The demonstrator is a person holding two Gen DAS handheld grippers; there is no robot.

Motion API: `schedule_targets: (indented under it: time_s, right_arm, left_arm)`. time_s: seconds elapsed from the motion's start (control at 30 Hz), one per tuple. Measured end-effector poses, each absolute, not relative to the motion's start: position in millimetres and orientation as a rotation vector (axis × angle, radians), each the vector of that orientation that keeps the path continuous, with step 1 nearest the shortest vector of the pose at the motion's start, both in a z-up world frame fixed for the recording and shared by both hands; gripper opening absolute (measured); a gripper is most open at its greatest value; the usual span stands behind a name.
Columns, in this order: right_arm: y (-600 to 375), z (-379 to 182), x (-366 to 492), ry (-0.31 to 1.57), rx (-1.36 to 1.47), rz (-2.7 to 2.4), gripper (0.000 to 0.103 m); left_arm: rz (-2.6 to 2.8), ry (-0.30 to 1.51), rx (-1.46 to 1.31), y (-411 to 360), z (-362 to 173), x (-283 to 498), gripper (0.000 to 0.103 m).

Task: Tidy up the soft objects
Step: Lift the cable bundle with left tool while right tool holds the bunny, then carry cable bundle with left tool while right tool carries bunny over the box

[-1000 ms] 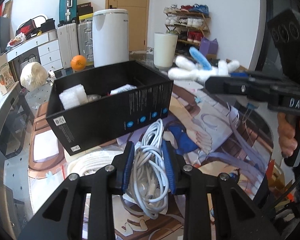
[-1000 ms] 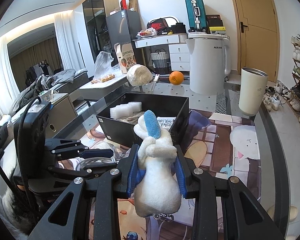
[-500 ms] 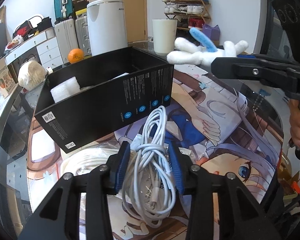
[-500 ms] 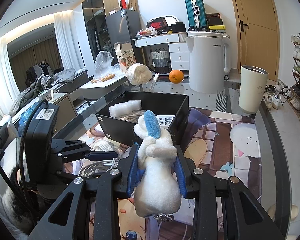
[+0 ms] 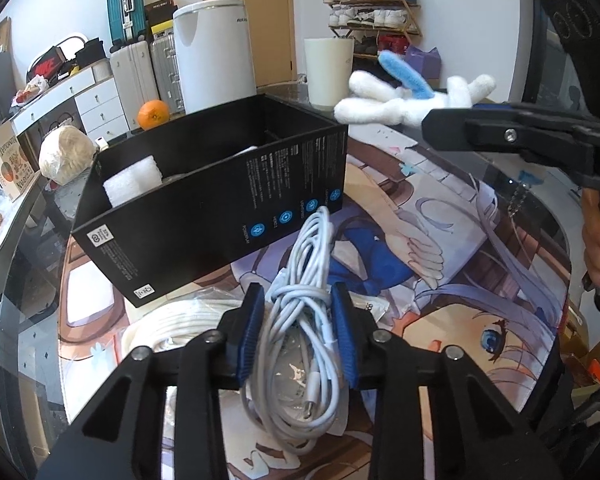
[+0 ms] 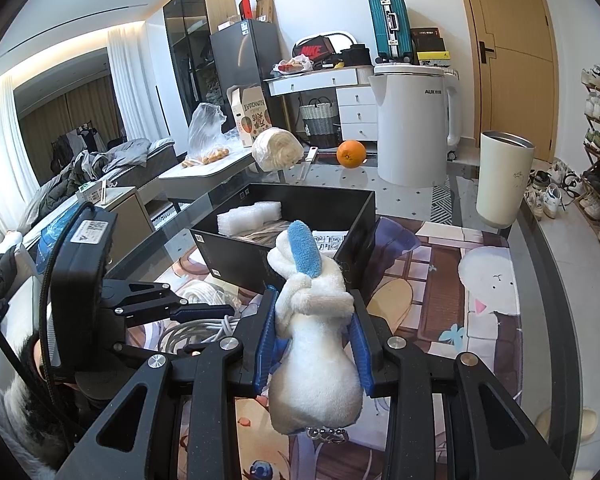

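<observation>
Tabletop [image 5: 520, 240] under glass, printed with anime artwork. Nearest, left claw [image 5: 299, 330] clamped on white cable bundle [image 5: 300, 312], jaws just closed further, long axis running away toward black box [image 5: 220, 200]. Right claw [image 6: 314, 344] clamped on white plush toy [image 6: 314, 340], blue ear pointing at box, unchanged from before. Beyond: orange [image 6: 351, 154], white kettle [image 6: 414, 128], cream tumbler [image 6: 504, 180], cluttered room.

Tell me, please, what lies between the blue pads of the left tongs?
A bundle of white cable lies there, gripped by the left tongs, as the left wrist view shows.
</observation>
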State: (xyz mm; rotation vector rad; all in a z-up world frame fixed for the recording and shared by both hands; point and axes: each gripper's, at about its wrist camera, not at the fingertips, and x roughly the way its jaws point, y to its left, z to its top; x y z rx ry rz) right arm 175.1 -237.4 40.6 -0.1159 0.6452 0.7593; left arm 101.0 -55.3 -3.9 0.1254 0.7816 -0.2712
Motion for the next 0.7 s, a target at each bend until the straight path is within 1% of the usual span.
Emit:
schedule_targets:
  time_s: [0.1,0.4,0.7]
  right_arm:
    - [-238,40,175,0.644,-0.114,0.758,0.034]
    - [-235,45,174,0.634,-0.12,0.764,0.034]
    - [-230,51,177,0.614,-0.119,0.77,0.034]
  left_arm:
    - [-0.277,0.765,0.106,-52,-1,98,0.027]
    - [-0.287,0.709,0.04,-39,13,87,0.027]
    - [-0.267,0.61,-0.024,-21,43,77,0.027]
